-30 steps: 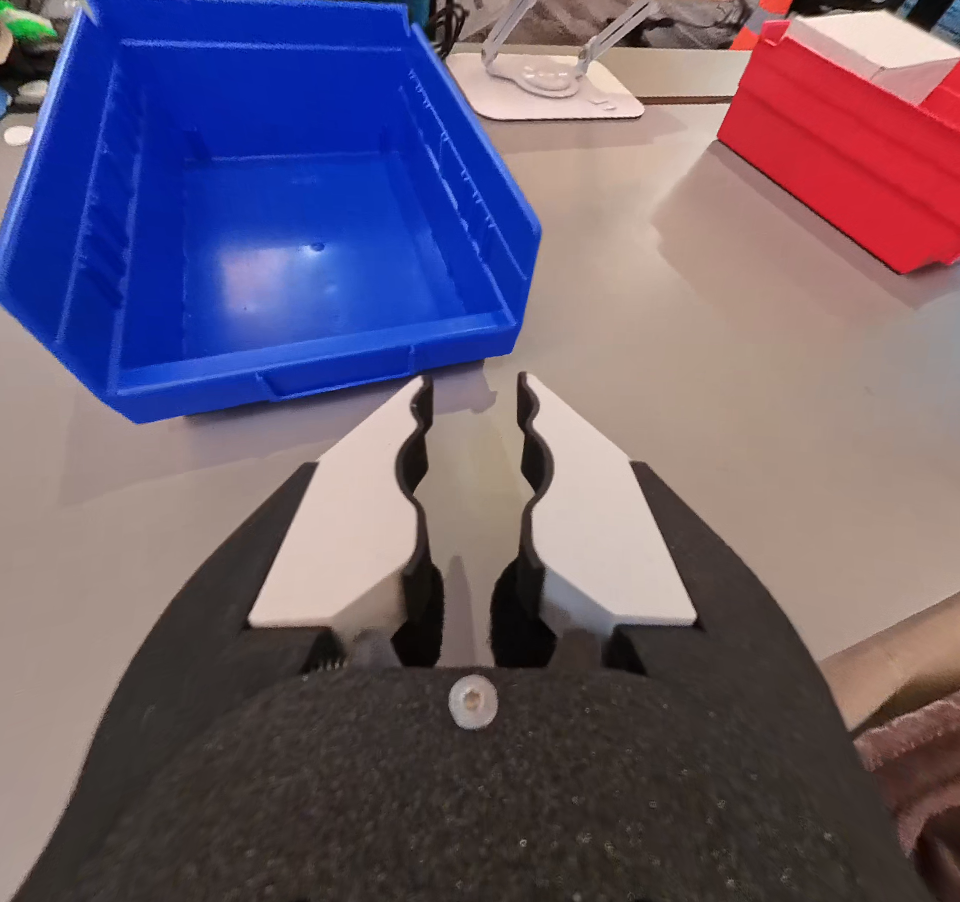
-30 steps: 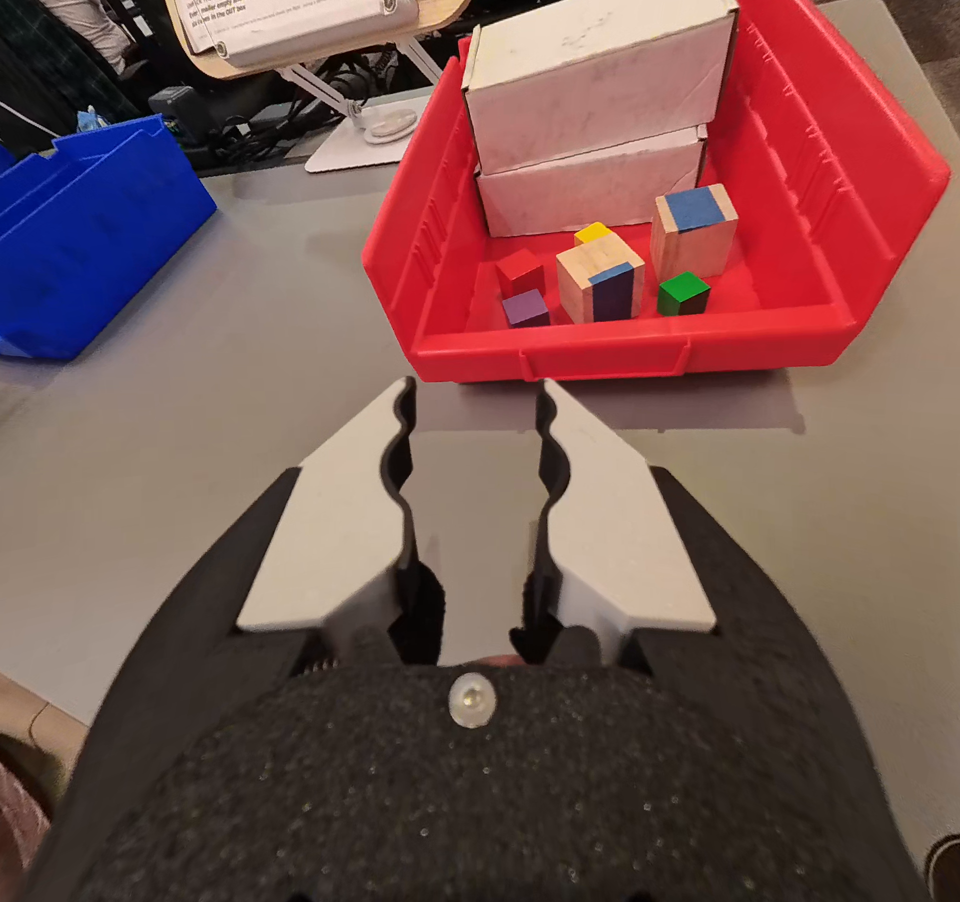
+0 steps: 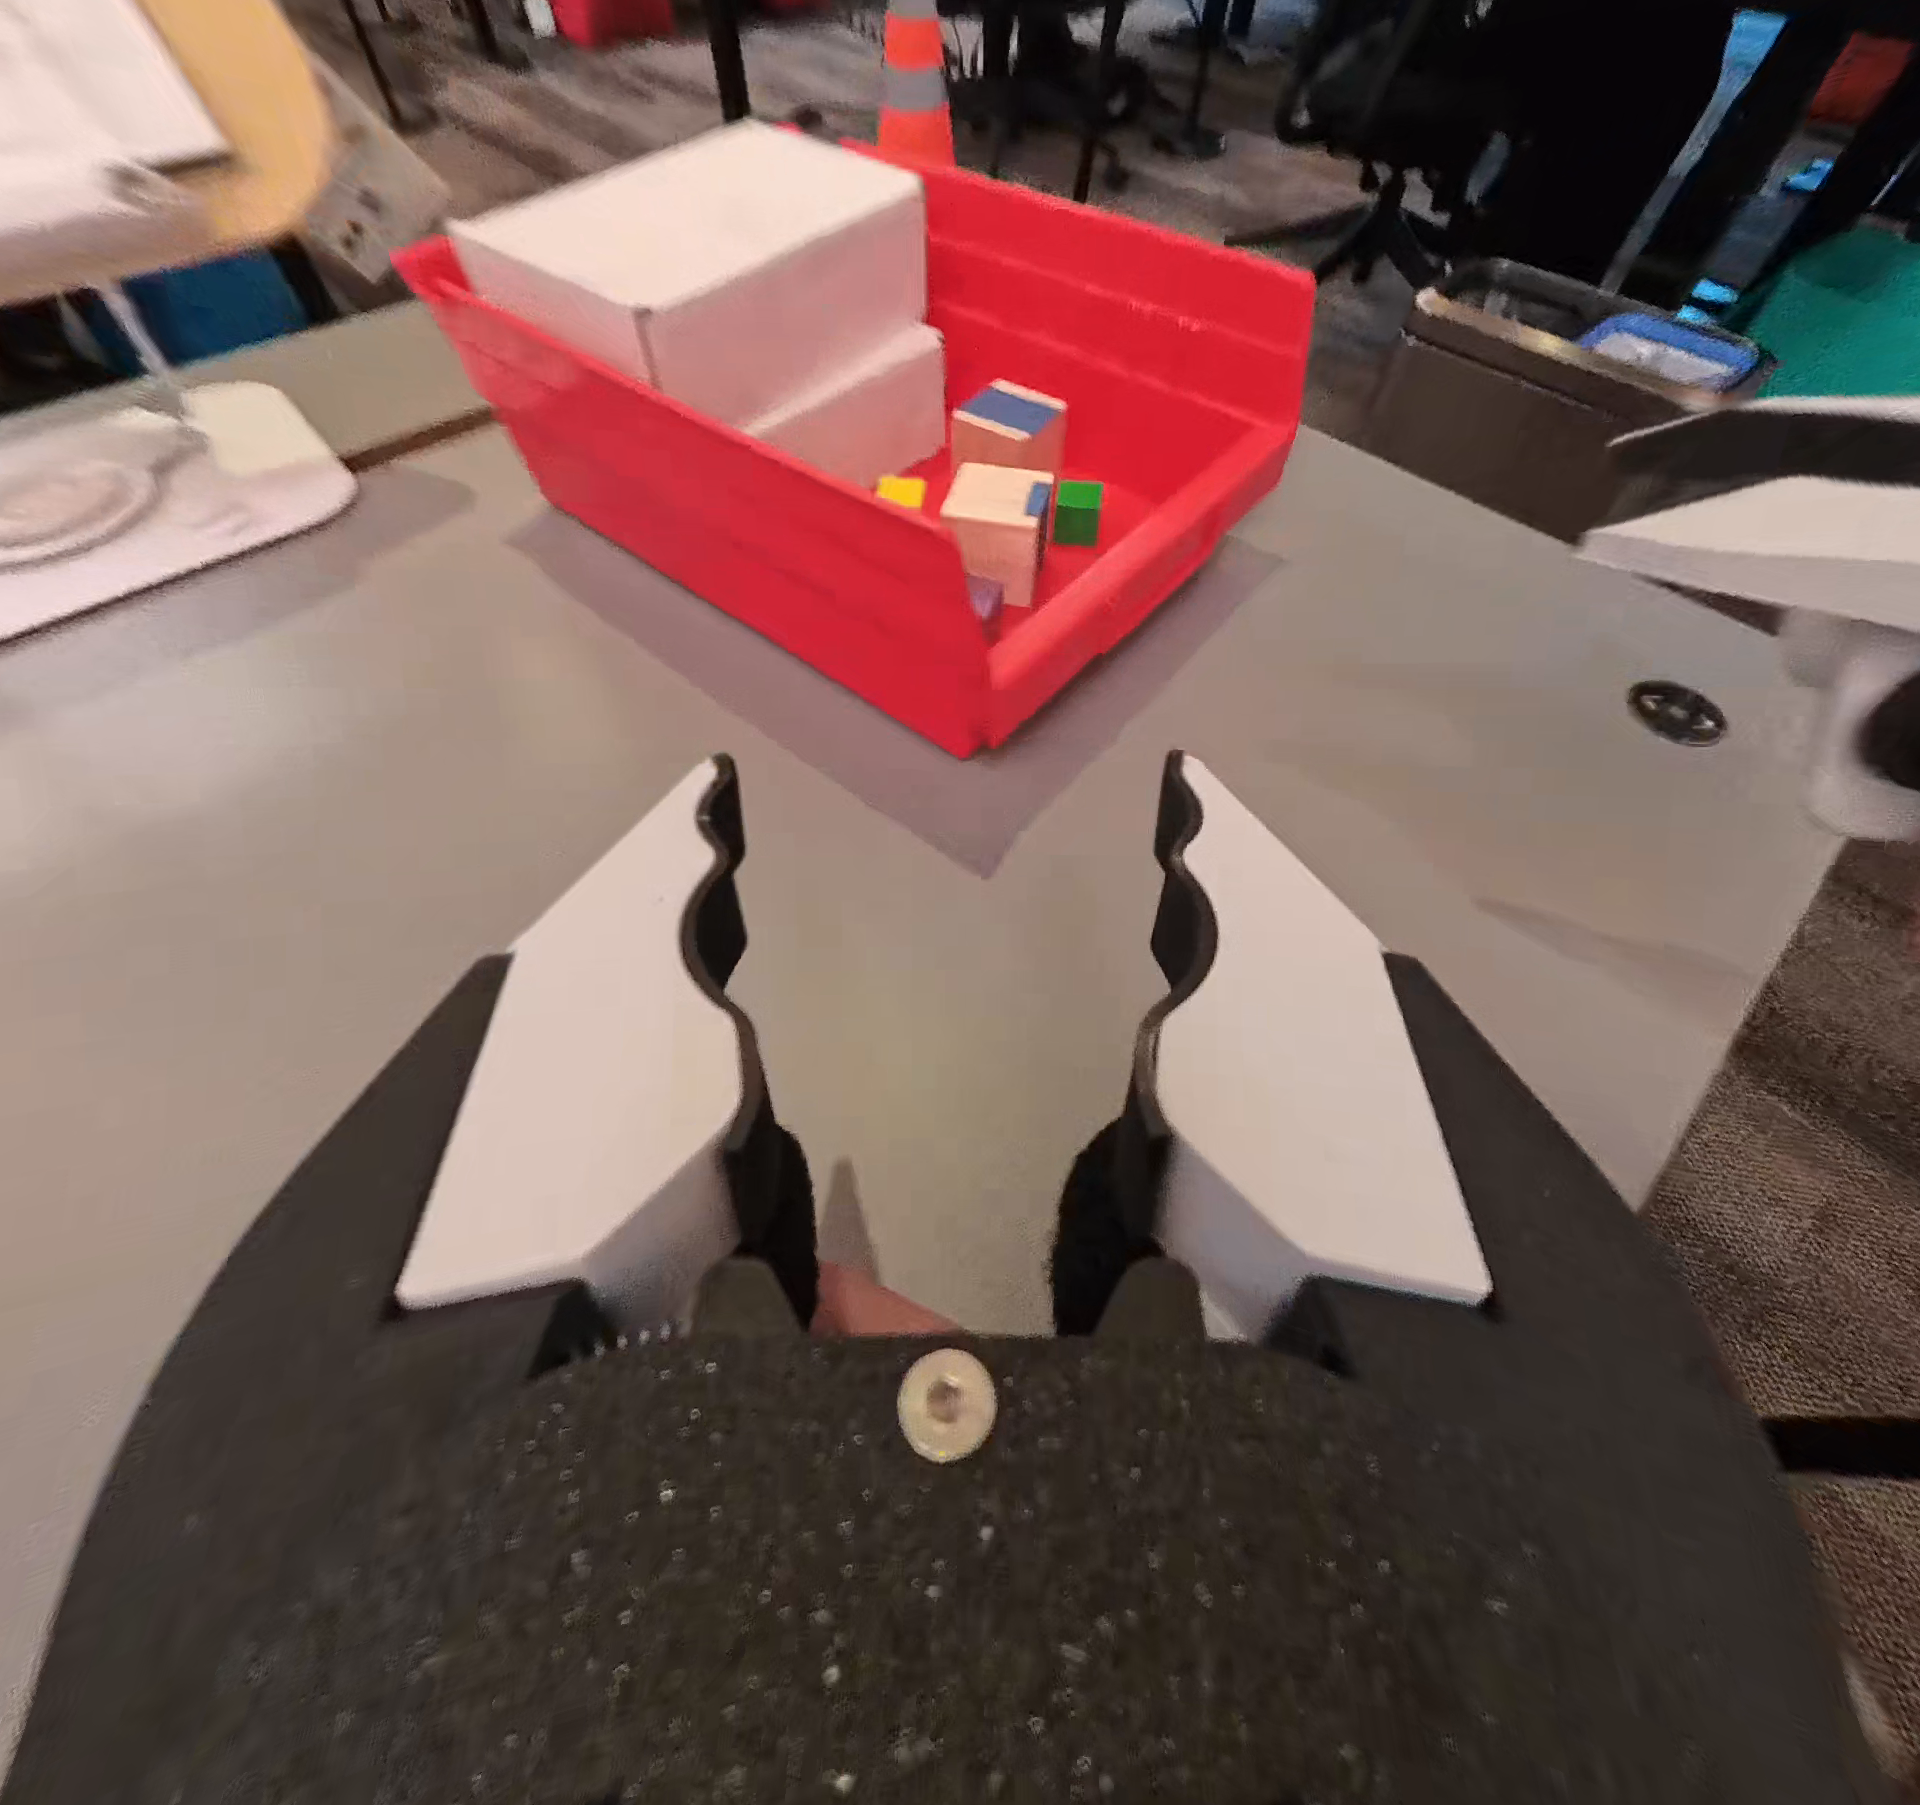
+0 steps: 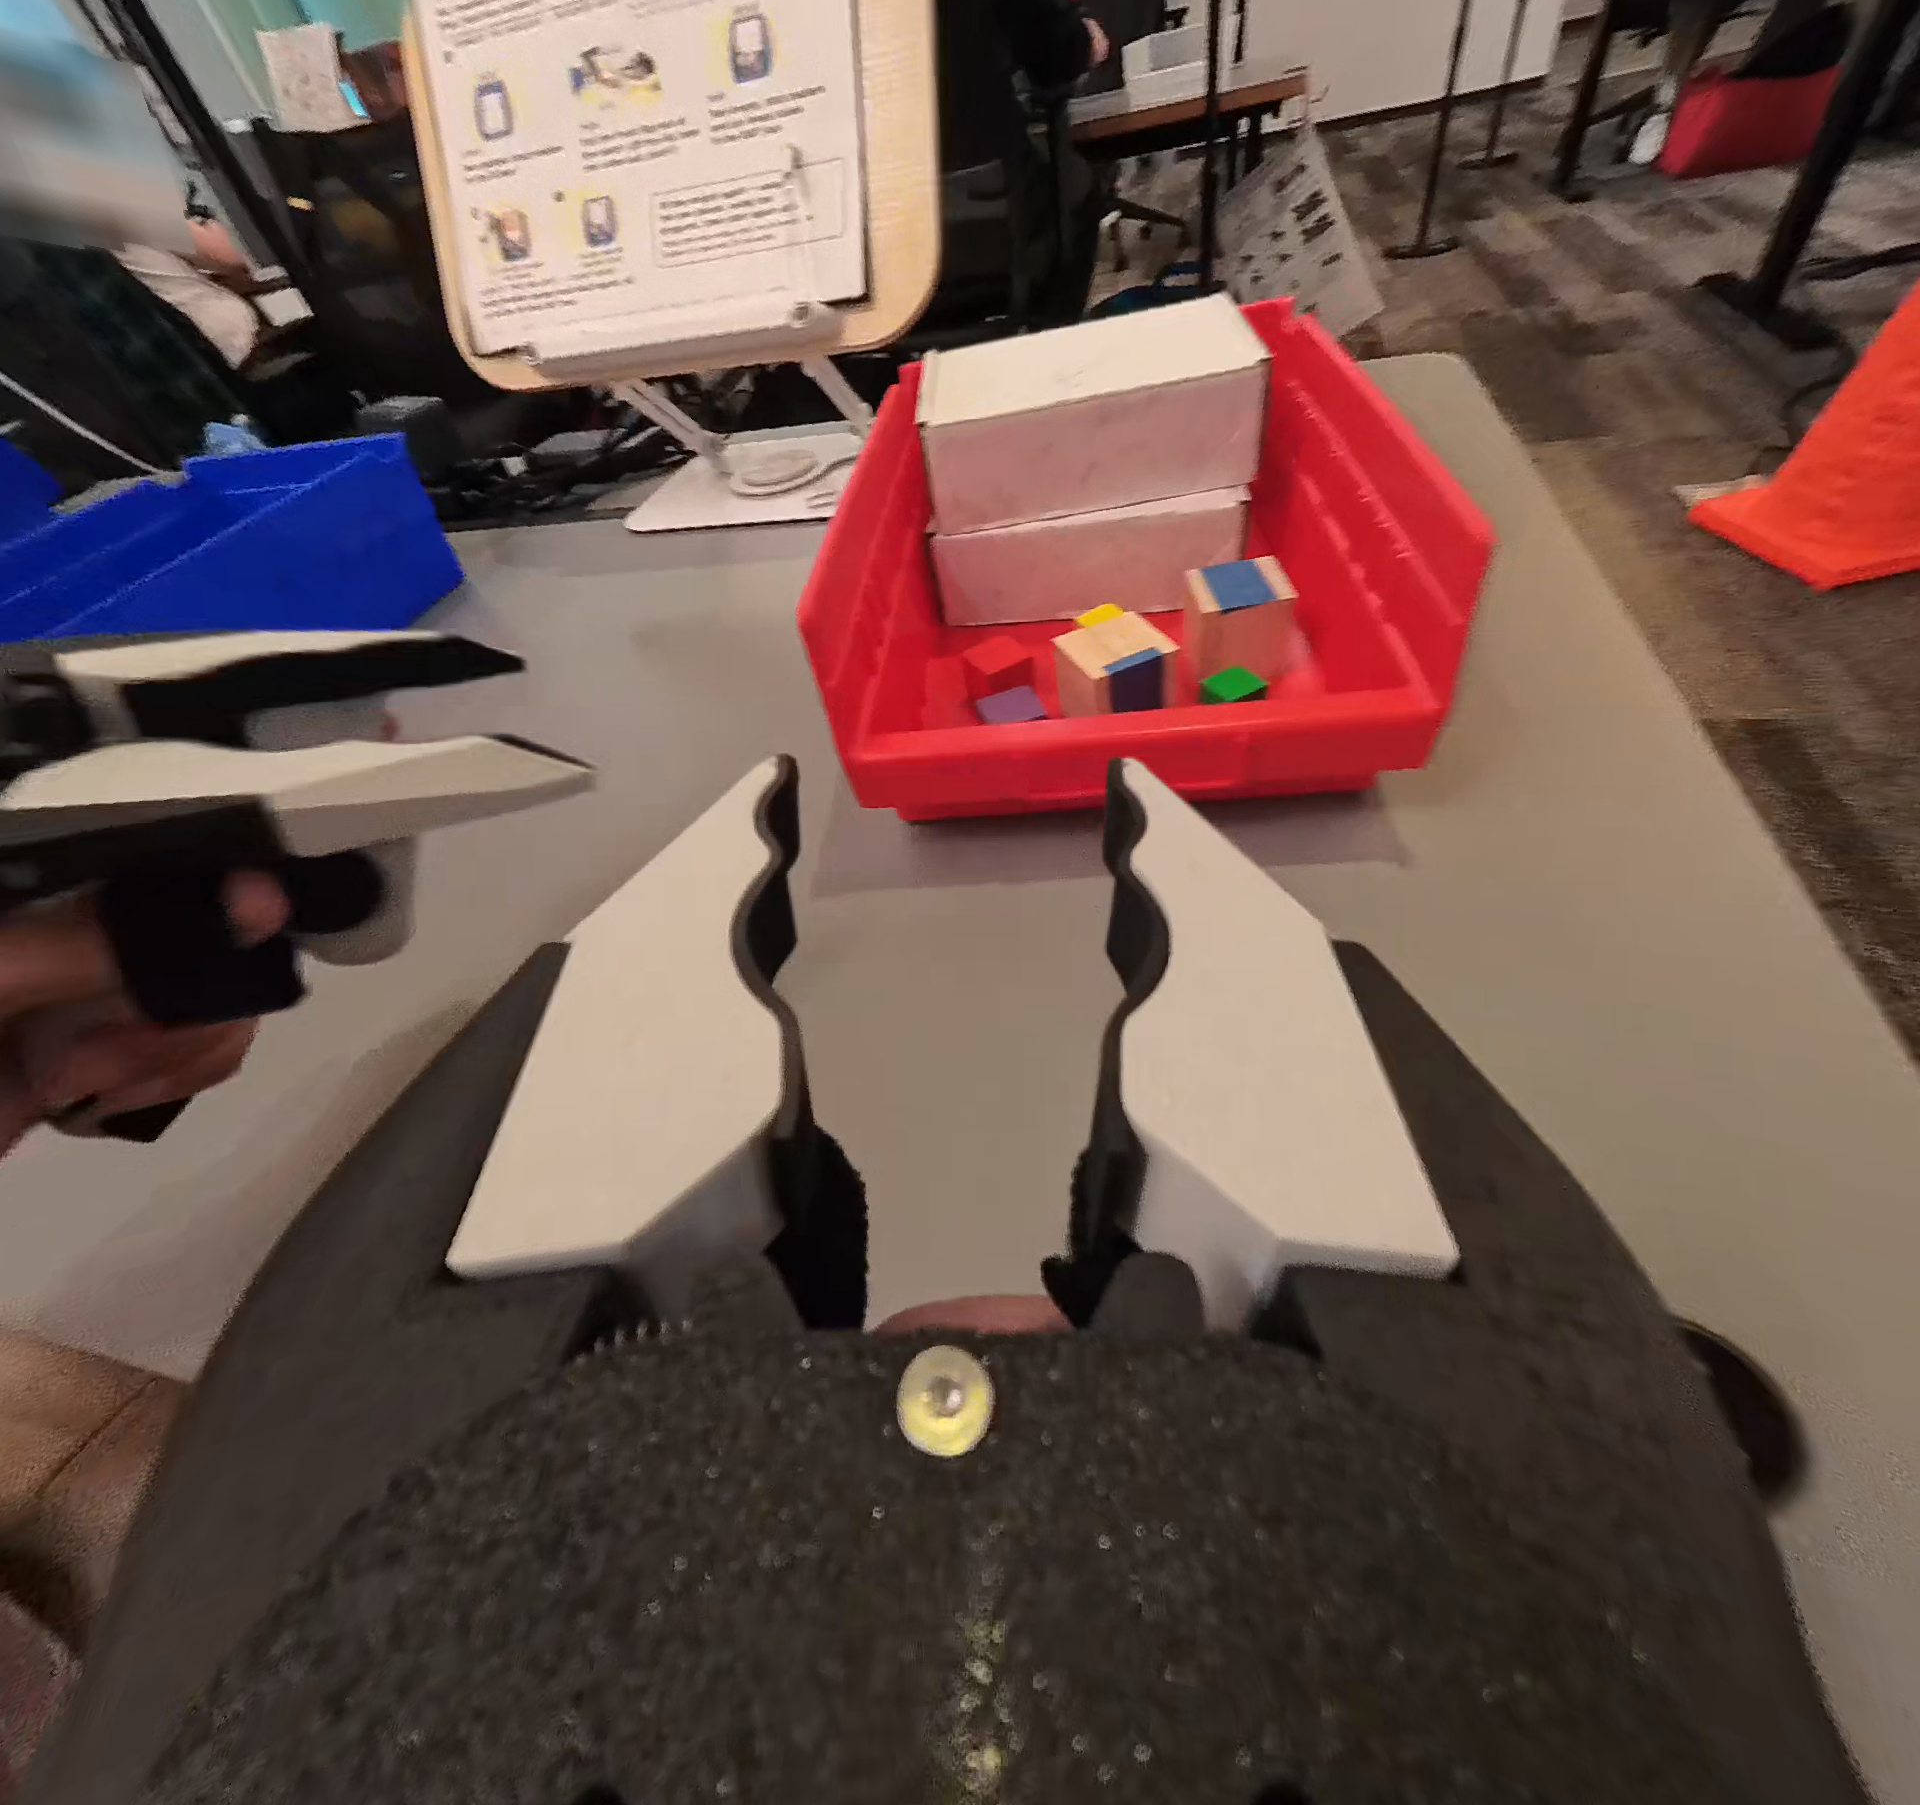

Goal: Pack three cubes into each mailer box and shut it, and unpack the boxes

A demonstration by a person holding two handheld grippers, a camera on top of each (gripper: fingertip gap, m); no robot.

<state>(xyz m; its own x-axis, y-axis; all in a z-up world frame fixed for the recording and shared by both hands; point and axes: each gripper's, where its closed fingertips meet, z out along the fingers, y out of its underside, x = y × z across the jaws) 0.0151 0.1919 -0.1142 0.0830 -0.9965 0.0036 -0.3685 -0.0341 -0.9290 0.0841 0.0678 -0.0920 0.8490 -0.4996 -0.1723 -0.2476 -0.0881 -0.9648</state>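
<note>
Both wrist views look forward, low over the tabletop (image 3: pixel 312 820), sharing the red bin (image 3: pixel 790 550) (image 4: pixel 1143 758) ahead, left camera angled rightward.

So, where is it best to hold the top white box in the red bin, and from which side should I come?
Probably grip the top box across its short width, front face to back face, coming from above. It lies flat on the lower box at the back of the red bin, its top clear. The right hand-held gripper is open and faces it.
</note>
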